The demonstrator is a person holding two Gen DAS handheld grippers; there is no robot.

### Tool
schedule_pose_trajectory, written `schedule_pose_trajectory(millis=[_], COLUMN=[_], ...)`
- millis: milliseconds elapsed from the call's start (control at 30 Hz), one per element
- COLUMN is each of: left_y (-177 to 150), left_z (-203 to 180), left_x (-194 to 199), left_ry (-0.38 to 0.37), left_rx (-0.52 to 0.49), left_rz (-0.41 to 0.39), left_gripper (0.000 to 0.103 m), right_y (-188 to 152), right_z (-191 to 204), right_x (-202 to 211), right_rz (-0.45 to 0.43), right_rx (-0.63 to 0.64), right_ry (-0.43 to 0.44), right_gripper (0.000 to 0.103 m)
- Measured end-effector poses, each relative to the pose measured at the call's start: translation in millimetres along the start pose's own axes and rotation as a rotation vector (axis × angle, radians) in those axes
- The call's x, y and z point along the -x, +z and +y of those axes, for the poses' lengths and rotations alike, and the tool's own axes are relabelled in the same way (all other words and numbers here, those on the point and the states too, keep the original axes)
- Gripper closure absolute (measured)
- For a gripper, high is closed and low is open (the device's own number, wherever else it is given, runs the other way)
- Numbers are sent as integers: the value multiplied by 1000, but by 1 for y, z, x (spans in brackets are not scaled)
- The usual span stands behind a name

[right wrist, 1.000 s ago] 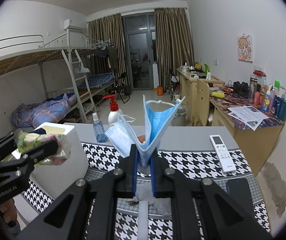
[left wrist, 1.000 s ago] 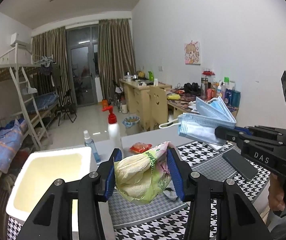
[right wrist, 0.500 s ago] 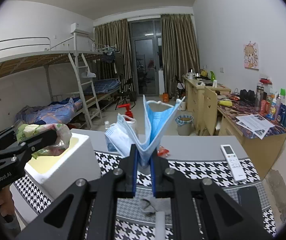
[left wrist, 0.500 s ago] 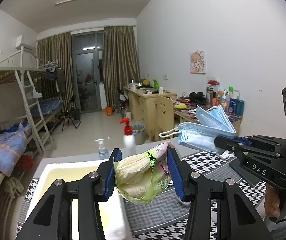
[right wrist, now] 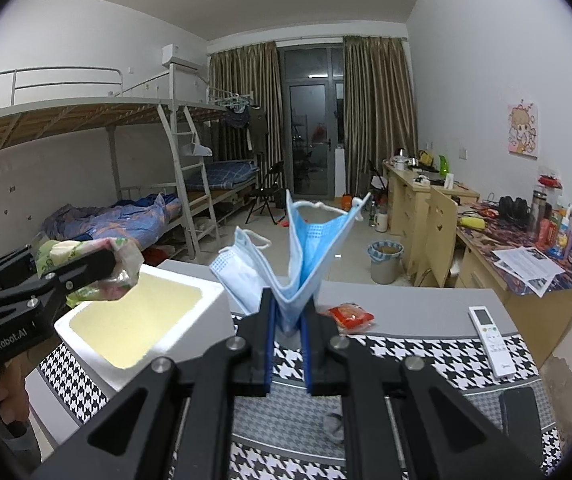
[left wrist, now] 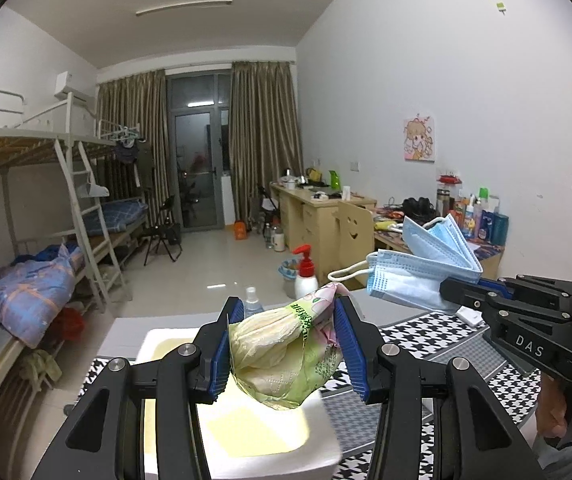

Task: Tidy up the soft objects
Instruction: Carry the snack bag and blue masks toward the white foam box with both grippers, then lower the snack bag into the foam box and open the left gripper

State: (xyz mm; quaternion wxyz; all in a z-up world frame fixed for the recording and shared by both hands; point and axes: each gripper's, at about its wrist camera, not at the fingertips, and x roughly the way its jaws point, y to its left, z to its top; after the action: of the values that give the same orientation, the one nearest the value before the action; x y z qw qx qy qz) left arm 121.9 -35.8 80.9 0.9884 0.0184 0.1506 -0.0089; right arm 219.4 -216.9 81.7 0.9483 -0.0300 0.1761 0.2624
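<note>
Left hand-held gripper (left wrist: 286, 344) is squeezing one squishy tissue pack (left wrist: 286, 354) right over the white foam box (right wrist: 141, 320). Right hand-held gripper (right wrist: 287, 322) pinches what look like two floppy blue masks (right wrist: 306, 256) at their fold, up over the table (right wrist: 426, 350). Both weigh nothing; mid-body grabs seem fine.

We're in a student dorm room: metal bunk beds (right wrist: 157, 184) at nine o'clock, cluttered wooden desks (right wrist: 438, 200) at three, curtained balcony door (right wrist: 312, 136) at twelve.
</note>
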Motion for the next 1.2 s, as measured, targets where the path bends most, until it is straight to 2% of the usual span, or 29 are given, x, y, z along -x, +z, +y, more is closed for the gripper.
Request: schedule_pose_trajectory(millis=[733, 1200], left_y=[-5, -14], left_z=[31, 46], left_x=[6, -2], left_ry=[81, 89], left_rx=[36, 49], left_rz=[13, 50], left_gripper=[54, 54], right_y=[11, 11], right_z=[36, 51], right_x=[-14, -25], right_rz=[-6, 26], right_rx=[35, 70], right_ry=[78, 107], right_gripper=[89, 89])
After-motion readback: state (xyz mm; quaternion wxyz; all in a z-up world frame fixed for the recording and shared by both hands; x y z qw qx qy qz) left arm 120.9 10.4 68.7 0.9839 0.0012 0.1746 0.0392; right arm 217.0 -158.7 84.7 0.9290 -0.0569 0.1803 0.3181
